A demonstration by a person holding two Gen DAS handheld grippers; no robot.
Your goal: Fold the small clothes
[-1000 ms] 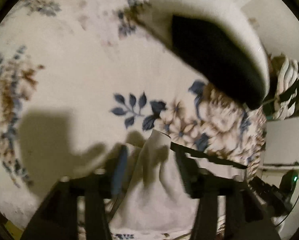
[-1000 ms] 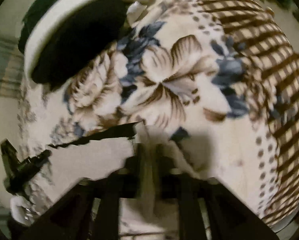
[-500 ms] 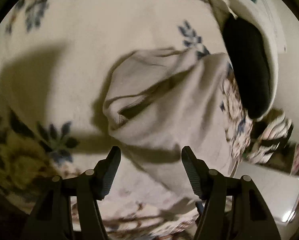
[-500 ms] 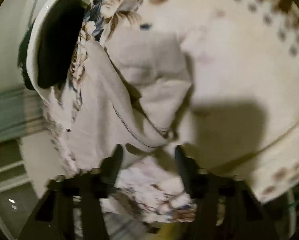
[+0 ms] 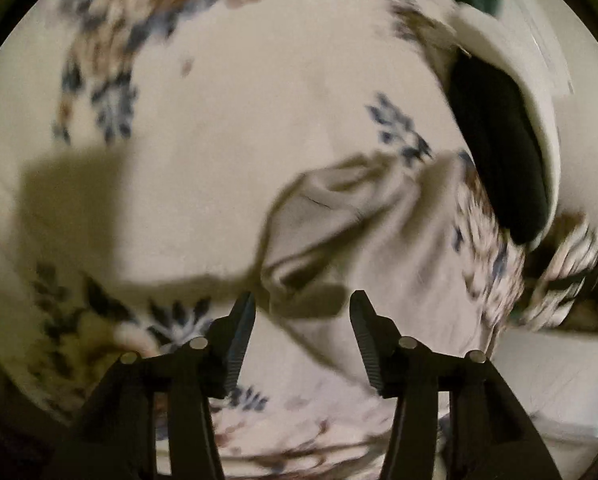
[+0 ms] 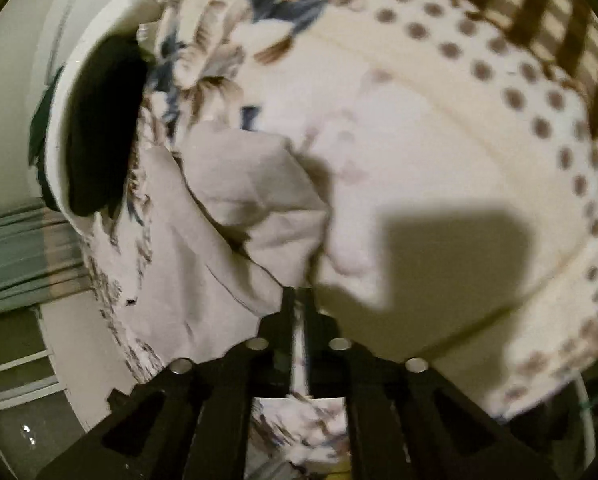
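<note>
The pale garment [image 6: 235, 208] lies crumpled on the floral blanket [image 5: 219, 128], beside the dark basket [image 5: 495, 152]. The right tool [image 6: 297, 300] is closing narrow on its near edge. The left tool [image 5: 302, 316], half-wide and closing, holds nothing, garment just beyond and right.

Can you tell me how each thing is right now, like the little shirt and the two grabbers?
small grey garment: crumpled on the blanket, not folded flat.
left gripper: fingers apart, closing, garment edge between them.
right gripper: fingers nearly together, closing on a garment edge.
floral blanket: spread out under everything.
</note>
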